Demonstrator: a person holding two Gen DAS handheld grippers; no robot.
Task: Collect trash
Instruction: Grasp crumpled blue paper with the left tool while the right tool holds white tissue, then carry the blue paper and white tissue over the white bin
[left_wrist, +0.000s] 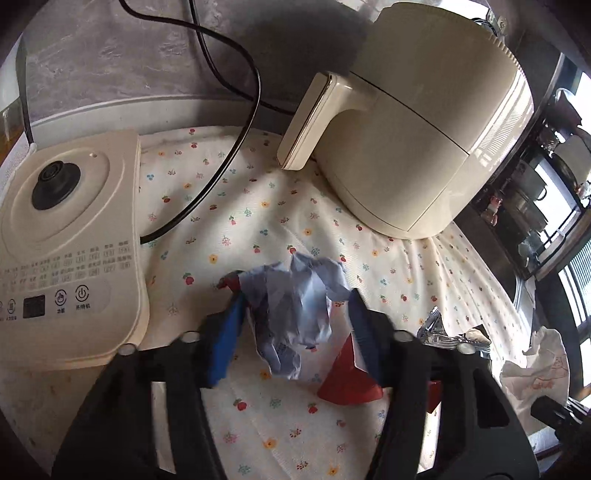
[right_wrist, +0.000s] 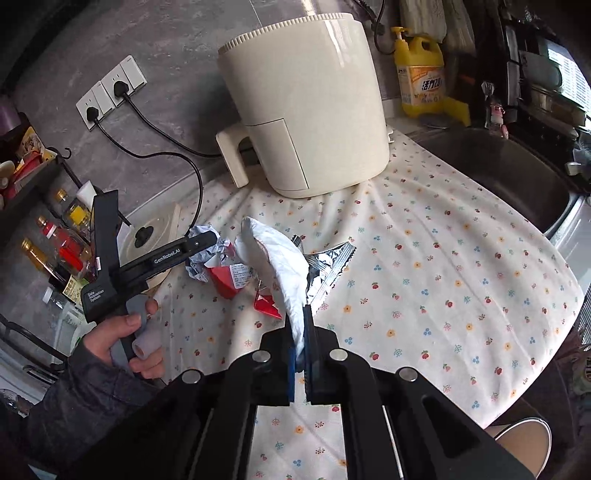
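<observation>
While right tongs (right_wrist: 302, 354) clench white wrapper (right_wrist: 275, 266), left tongs (left_wrist: 295, 306) straddle crumpled paper (left_wrist: 295, 306), released.

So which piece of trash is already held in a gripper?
The white wrapper, pinched in the right gripper. The crumpled blue paper, red carton and foil packet lie on the cloth.

We are pinching a white wrapper (right_wrist: 275, 273) in the right gripper (right_wrist: 301, 354), left gripper (right_wrist: 201, 240) reaching crumpled paper (right_wrist: 207, 258) beside a red carton (right_wrist: 231, 278), foil wrapper (right_wrist: 328, 269) lying on the floral cloth (right_wrist: 424, 266).
</observation>
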